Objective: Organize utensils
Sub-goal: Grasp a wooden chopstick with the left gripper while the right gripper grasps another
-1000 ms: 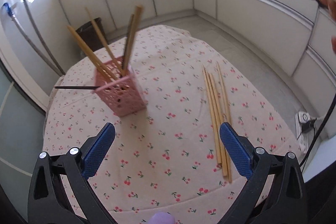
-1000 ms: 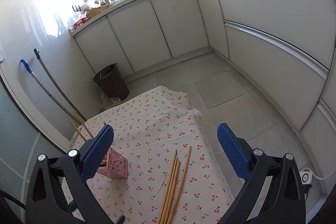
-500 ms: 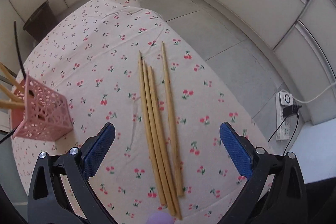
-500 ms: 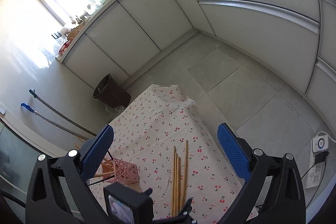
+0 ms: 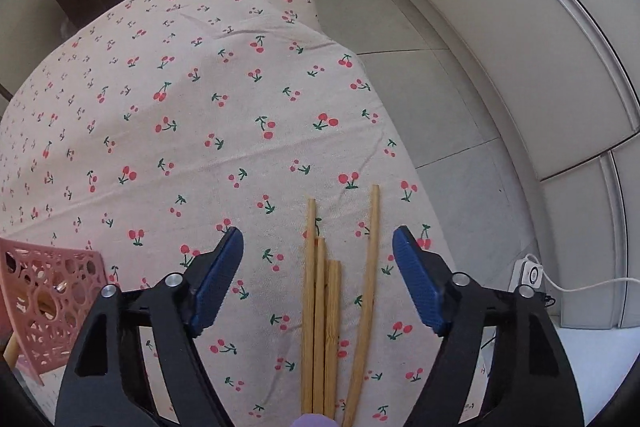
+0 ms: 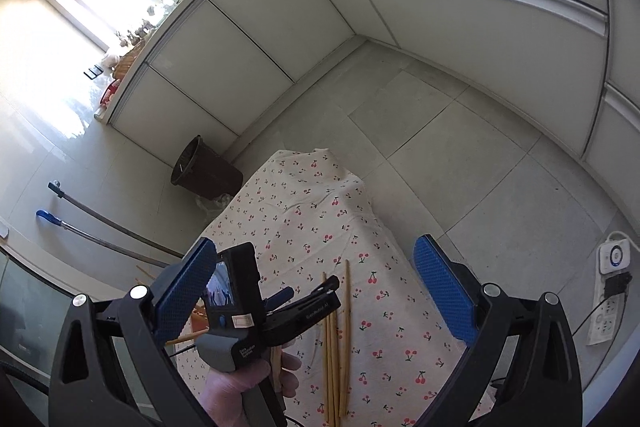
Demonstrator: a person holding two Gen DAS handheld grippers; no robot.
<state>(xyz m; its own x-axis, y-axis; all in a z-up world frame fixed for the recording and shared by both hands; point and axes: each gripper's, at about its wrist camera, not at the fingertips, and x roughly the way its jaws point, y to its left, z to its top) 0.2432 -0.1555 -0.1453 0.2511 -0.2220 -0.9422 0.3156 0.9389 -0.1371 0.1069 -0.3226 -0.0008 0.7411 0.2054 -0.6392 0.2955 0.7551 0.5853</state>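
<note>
Just chopsticks (image 5: 320, 323) near tablecloth (image 5: 168, 131) edge, floor (image 5: 452, 115) beyond

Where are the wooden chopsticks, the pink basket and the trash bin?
chopsticks (image 5: 320, 327), left wrist view, middle of the bundle lying on the cloth.
pink basket (image 5: 52, 303), left wrist view, its holed side wall.
trash bin (image 6: 208, 173), right wrist view, its dark outer wall.

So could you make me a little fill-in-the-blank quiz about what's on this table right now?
1. The loose chopsticks lying on the tablecloth number ____.
2. The tablecloth is printed with little red ____.
3. The perforated utensil holder at the table's edge is coloured ____.
4. The pads of the left gripper are coloured ____; its jaws are closing, with the chopsticks between them untouched.

Missing words: four; cherries; pink; blue
</note>
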